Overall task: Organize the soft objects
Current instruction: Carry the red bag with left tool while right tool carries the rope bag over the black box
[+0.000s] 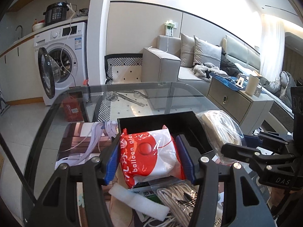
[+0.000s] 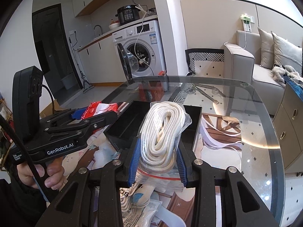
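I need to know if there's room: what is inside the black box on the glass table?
The black box looks empty where visible: dark floor and walls. The bagged white rope in the right hand-held gripper covers its middle; the red balloon packet hides its near part in the left view.

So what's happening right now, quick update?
Left gripper shut on red balloon packet. Right gripper shut on bagged white rope. Black box ahead, open, nothing blocking.
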Tool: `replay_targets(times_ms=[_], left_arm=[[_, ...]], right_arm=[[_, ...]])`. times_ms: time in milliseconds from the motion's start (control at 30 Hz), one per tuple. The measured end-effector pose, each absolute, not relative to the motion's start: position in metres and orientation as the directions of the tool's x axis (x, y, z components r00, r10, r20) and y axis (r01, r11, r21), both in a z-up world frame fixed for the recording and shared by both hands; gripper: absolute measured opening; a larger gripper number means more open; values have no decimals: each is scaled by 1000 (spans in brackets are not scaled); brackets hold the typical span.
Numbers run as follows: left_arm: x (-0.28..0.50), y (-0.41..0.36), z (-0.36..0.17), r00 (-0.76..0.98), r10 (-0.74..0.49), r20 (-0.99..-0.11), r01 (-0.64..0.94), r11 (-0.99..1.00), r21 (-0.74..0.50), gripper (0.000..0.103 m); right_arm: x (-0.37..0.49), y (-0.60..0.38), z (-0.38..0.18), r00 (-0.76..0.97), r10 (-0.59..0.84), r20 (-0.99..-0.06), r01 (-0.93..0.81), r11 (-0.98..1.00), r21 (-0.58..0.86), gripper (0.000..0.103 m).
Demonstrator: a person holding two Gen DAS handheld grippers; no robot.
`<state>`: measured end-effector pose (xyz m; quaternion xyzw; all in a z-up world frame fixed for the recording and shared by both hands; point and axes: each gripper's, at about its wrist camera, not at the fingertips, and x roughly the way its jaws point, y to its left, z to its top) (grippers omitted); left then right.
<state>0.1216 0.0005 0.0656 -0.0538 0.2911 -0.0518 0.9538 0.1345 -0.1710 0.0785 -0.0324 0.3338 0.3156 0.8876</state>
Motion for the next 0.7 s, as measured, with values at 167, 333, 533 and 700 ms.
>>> replay_targets(times_ms=[167,333,533,700], left_arm=[[133,-2,61,811,-132,-570,69,989,-132,57],[143,-2,62,806,-143,-575,72,987,-144,57],[155,-3,58,787,-150,-599,73,986,-150,57],[165,-3,51,769,-160,-618,77,984,-159,57]], right_arm=[[148,-166,73,564,529,-634,-583,799,147,36],[159,-158,68,550,521,-653,-589,796,138,36],[170,-153,64,543,509,-668,-583,801,136,36],[179,-149,59,531,502,-683,-585,800,133,36]])
